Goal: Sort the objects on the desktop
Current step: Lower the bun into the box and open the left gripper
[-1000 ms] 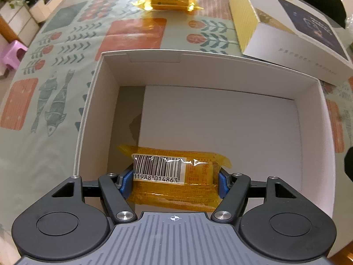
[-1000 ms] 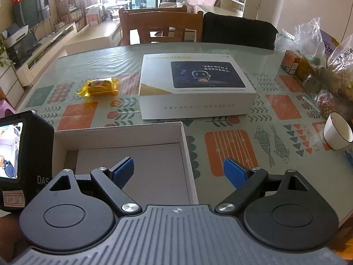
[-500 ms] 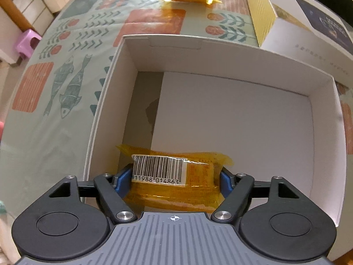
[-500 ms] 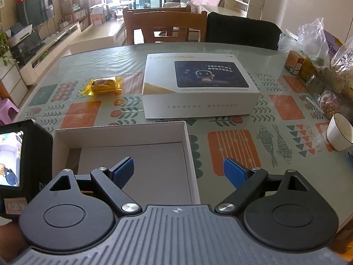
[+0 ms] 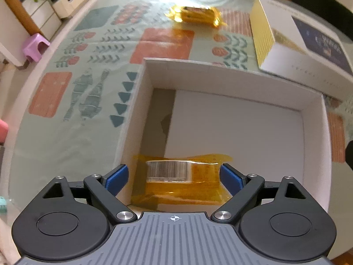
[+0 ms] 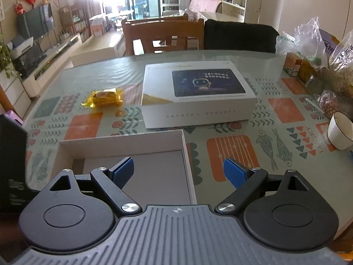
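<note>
- Left wrist view: left claw (image 5: 174, 174) spread wide over white box (image 5: 141, 101); amber snack pack (image 5: 183, 176) lies w/ barcode up in box's near corner, between pads, long axis 9-to-3.
- 2nd snack pack (image 5: 195, 15) on worktop (image 5: 83, 119) at 12, beyond box; left claw nearer.
- Right claw (image 6: 178, 172) open, empty.

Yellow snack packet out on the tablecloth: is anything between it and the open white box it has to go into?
Nothing visible stands in the way. The yellow snack packet lies alone on the table, with bare cloth between it and the open white box. The closed tablet box sits off to the packet's side, not on that path.
</note>
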### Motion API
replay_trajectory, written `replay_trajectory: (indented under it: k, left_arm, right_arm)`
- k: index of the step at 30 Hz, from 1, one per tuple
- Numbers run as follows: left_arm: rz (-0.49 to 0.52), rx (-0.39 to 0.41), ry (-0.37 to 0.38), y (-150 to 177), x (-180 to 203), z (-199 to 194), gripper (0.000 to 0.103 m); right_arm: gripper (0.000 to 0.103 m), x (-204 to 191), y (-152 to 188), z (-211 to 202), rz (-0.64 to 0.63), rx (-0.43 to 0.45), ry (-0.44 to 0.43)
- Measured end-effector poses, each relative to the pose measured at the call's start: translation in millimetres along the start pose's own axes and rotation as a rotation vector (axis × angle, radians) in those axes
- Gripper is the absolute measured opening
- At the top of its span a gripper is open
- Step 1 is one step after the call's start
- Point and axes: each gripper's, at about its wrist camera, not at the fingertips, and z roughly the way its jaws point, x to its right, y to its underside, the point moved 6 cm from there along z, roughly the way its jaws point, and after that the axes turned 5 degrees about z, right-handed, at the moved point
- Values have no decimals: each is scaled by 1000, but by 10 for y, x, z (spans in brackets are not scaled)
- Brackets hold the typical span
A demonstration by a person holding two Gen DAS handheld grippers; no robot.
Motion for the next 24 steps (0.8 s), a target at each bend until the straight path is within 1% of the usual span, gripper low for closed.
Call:
replay_trajectory:
  k: [1, 3, 4, 7, 9, 11, 15, 20, 24]
  left_arm:
    - [-8, 11, -1, -3, -23, -64, 91]
    - [-21, 39, -8, -12, -69, -193, 96]
    - [-25, 57, -15, -18, -92, -258, 97]
    - [-45, 86, -2, -25, -139, -429, 97]
    - [-50, 103, -3, -19, -167, -518, 102]
    - [-57, 113, -4, 4, -191, -590, 103]
    - [-60, 125, -17, 71, -246, -686, 103]
    - [-50, 129, -34, 189, -305, -763, 103]
    - [-46, 108, -23, 231, -350, -745, 103]
  right_arm:
    - [103, 1, -9, -14, 4, 5, -10]
    - [103, -2, -26, -44, 9, 16, -27]
    - [103, -5, -36, -62, 10, 22, -36]
    - [103, -14, -63, -121, 13, 39, -65]
    - [103, -18, -75, -155, 12, 48, -85]
    - [103, -25, -86, -187, 9, 54, -105]
    - [103, -40, -107, -253, 3, 66, -147]
    - [103, -134, -111, -320, -19, 59, -197]
    - [103, -232, -135, -319, -27, 21, -218]
